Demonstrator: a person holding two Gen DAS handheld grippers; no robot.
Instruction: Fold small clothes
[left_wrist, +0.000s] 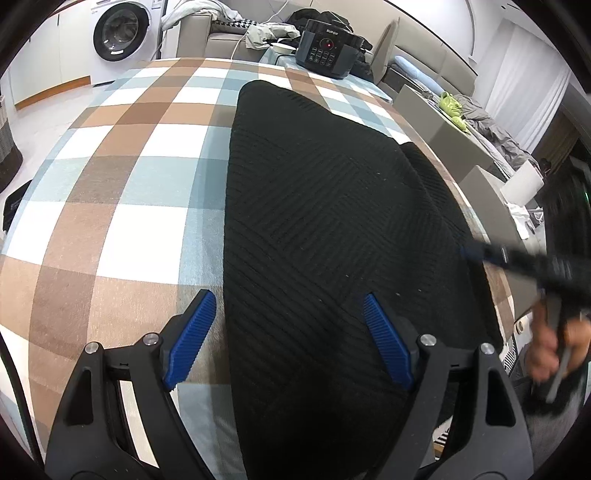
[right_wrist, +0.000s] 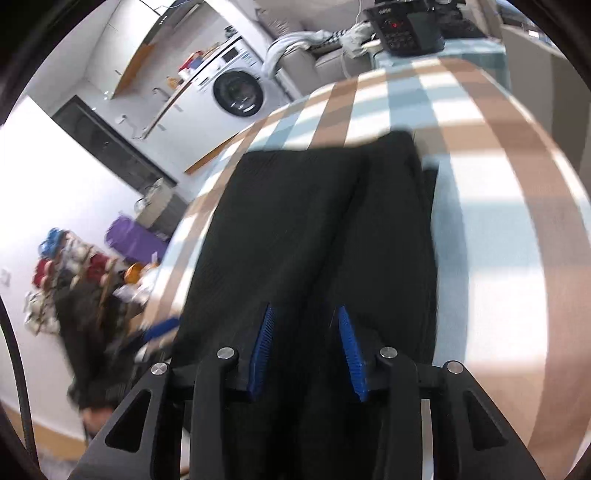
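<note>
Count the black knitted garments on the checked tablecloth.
1: the black knitted garment lies flat along the checked tablecloth, before both tools. Others may be folded beneath it.

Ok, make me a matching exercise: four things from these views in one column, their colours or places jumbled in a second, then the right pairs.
Things:
1. garment
2. tablecloth
3. cooker
4. washing machine

Descriptions:
A. white, with a round dark door, standing on the floor beyond the table
B. black ribbed knit, lying flat on the table
C. checked in brown, pale blue and white
D. dark, with a red light on its panel, at the table's far end

Pairs: 1-B, 2-C, 3-D, 4-A
</note>
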